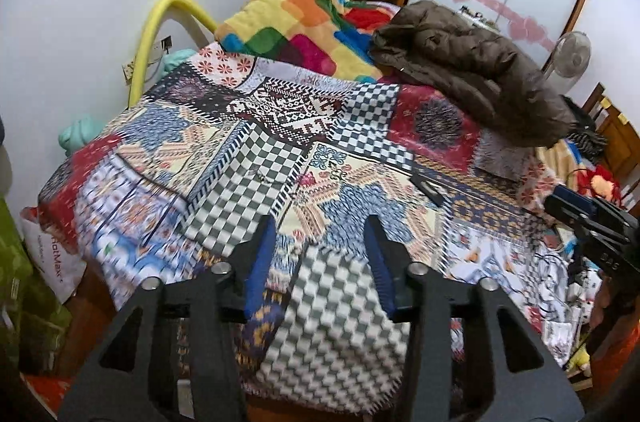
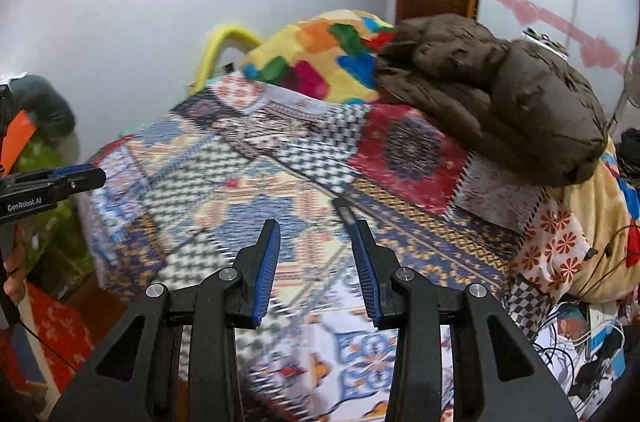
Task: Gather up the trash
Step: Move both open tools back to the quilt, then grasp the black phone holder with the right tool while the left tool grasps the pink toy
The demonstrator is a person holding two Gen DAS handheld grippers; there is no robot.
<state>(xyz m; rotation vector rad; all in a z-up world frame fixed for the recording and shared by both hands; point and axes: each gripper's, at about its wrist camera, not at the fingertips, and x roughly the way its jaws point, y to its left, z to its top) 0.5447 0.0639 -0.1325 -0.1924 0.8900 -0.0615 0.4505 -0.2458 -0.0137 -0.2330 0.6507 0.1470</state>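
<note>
A bed under a patchwork cover (image 1: 248, 182) (image 2: 224, 190) fills both views. On the cover lies a small dark flat object (image 1: 428, 188) (image 2: 344, 210); what it is I cannot tell. My left gripper (image 1: 320, 222) hovers over the bed's near edge, open, with nothing between its blue pads. The dark object lies ahead of it and to the right. My right gripper (image 2: 315, 224) is open and empty too, and the dark object sits just beyond its right fingertip (image 2: 358, 226). Each gripper shows at the edge of the other's view: the right gripper (image 1: 580, 210), the left gripper (image 2: 80, 178).
A brown padded jacket (image 1: 472, 70) (image 2: 500, 94) and a multicoloured blanket (image 1: 304, 26) are heaped at the bed's far end. A white plastic bag (image 1: 52, 254) stands on the floor at the left. Cables and clutter (image 2: 580, 342) lie at the right, a fan (image 1: 572, 54) behind.
</note>
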